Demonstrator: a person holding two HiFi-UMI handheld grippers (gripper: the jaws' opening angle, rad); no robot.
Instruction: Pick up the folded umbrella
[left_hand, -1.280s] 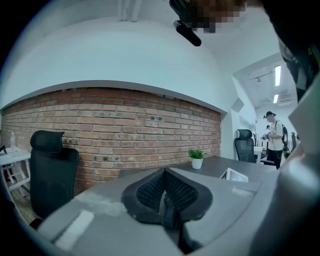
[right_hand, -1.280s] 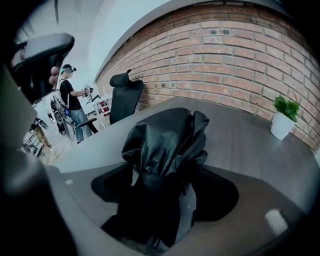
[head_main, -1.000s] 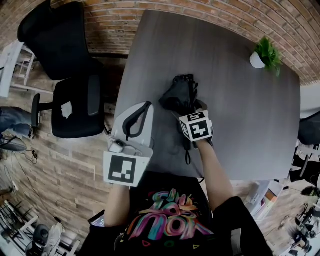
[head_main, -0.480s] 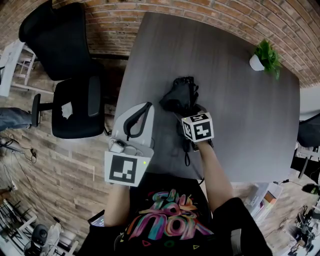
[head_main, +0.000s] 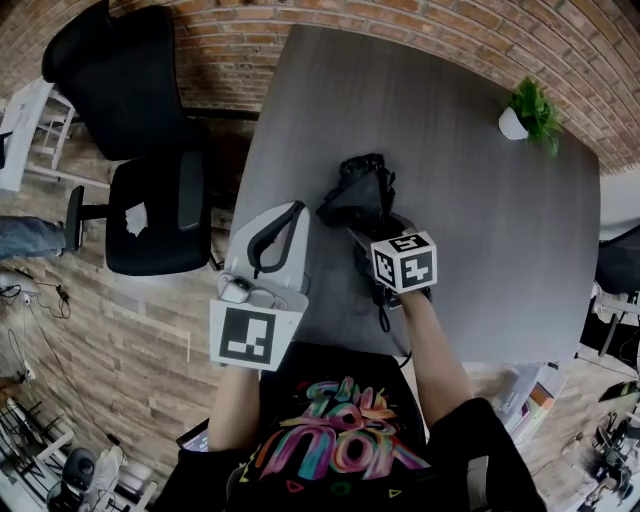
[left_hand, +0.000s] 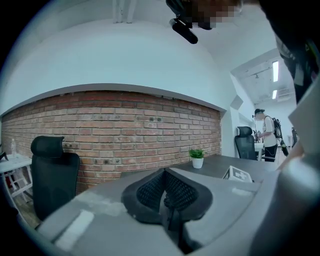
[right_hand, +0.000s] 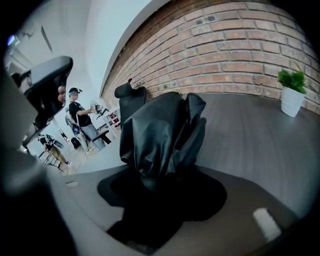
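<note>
The grey table fills the middle of the head view, with a brick wall behind it. A black office chair stands off its edge at 9 o'clock. The left gripper hangs over the table's near left edge, at 8 o'clock from the umbrella and apart from it. Its jaws are together with nothing between them. The right gripper points down at the folded umbrella, a black bundle lying left of the table's centre. Its jaws are closing on the umbrella's near end, which fills the gap between them. A small potted plant sits well apart at 2 o'clock, near the far right corner.
</note>
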